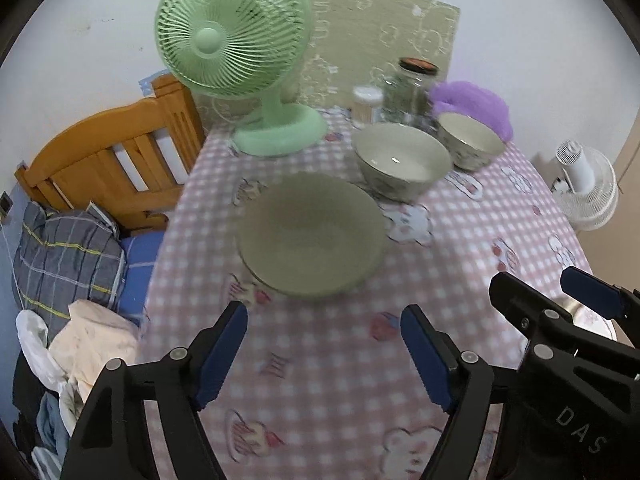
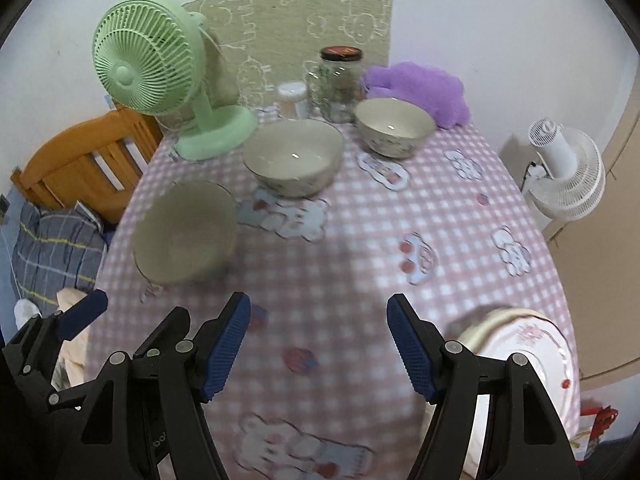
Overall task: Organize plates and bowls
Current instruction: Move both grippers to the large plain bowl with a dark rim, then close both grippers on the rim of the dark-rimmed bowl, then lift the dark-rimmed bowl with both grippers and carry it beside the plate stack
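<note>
We hover both tools over the near half of the bench (image 2: 460,216), its pink checked cloth printed with cartoon bears; nothing is gripped. Left gripper (image 1: 324,354): jaws spread wide, empty. Right gripper (image 2: 319,350): jaws likewise released, empty, with the left tool showing just beside it at the frame's lower left. Taking the green desk fan (image 1: 236,48) as landmark: the olive plate (image 1: 312,236) lies in front of the fan's base, nearest to us, and may be two stacked, though blur stops us telling. The larger bowl (image 1: 404,160) stands right of the fan's base, behind the plate, and the smaller bowl (image 1: 470,140) stands further right of it, near but apart. A white floral plate (image 2: 532,356) sits far from the fan at the near right edge of the bench, slightly overhanging, so we judge it the piece most needing to be moved inward. Bowls being separate and upright, nesting small into large looks the likely aim. Behind the bowls stand a lidded glass jar (image 1: 408,88), a small white-topped container (image 1: 366,102) and a purple plush (image 1: 476,100). Writing: only "DAS" reads on the right tool's body in the left view; the jar lid's print is illegible.
</note>
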Tool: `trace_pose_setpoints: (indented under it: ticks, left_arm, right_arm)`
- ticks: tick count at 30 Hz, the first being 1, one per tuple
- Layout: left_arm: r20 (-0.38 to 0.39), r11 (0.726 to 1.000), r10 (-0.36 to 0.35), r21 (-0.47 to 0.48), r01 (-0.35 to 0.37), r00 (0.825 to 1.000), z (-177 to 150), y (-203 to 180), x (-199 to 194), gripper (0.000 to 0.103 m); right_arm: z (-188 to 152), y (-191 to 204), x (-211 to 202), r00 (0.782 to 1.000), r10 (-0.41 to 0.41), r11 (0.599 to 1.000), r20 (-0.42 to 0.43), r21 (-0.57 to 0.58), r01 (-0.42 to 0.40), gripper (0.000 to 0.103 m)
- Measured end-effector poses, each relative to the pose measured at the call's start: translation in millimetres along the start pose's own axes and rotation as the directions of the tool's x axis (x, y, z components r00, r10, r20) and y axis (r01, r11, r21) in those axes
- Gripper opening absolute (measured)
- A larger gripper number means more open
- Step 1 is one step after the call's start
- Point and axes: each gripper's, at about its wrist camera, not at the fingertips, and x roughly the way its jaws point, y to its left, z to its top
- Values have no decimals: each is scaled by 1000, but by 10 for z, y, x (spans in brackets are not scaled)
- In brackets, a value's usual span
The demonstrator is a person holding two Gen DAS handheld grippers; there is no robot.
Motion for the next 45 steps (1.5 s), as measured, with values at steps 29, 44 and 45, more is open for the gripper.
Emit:
trace_pose_setpoints:
  ticks: [29,44,45]
  left_arm:
    - [-72,997,47,-56,-51,996,512,502,1119,25]
    - [-97,999,48,-21,-50,994,445,482,983,20]
    - [-99,999,45,-20,-47,994,432,475,961,20]
  right_arm:
    - [654,735,1282,996,50,999,-74,7,-50,17]
    - [581,753,1162,997,18,1000,-79,-20,-19,15]
    - [565,745,1133,997,16,1000,-81,-20,-17,15]
